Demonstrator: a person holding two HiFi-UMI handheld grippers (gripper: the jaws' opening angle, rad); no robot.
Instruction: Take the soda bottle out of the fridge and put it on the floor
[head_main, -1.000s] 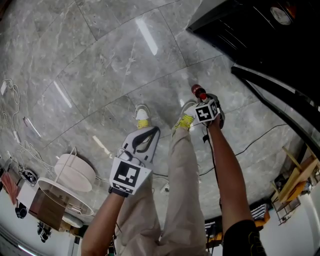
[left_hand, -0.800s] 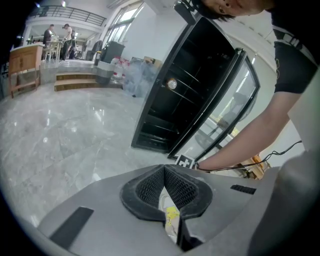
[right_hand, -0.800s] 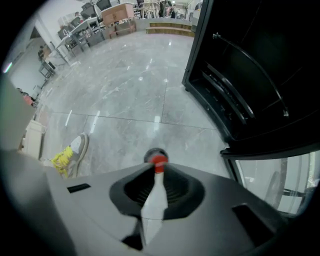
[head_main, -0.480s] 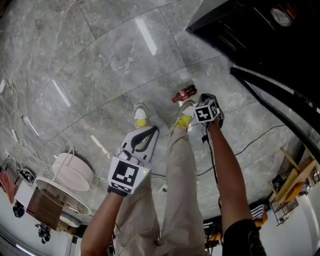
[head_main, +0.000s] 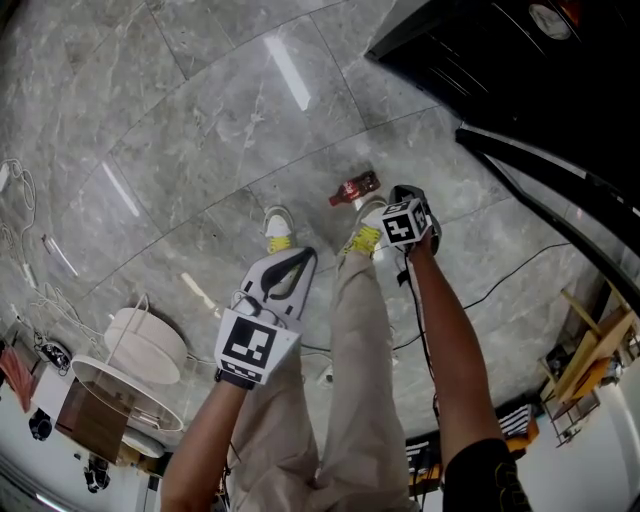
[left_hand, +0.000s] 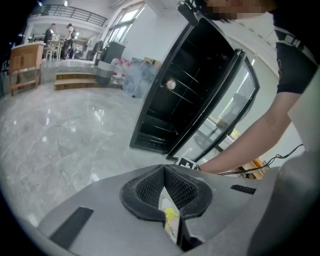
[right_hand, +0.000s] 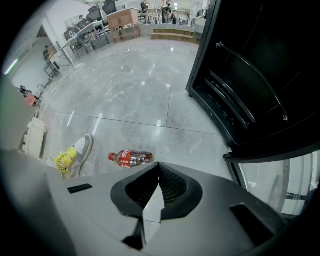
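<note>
Grey polished marble floor (head_main: 200, 120) all around, with tall black fridge (head_main: 520, 60) standing open at the right. Lying on its side on this floor: small clear plastic soda bottle with red label and red cap (head_main: 355, 188), just beside grey shoe with yellow laces (head_main: 368, 235), free of both tongs. Right tongs (right_hand: 159, 175) pressed together on nothing, pointing down near the bottle. Left tongs (left_hand: 164, 175) also pressed together and empty, well apart from it.

Likely to roll further, being round and on so smooth a tile. Could get kicked by the shoe at any step, or end under the open glass fridge door (head_main: 560, 190). Better to spread the tongs before any new grip; otherwise only pushing it away.

Compared with one second ago: then upright under the right tongs, now fallen flat and rolled a little away from them, toward the upper left of the head view. Left tongs in the same place.
</note>
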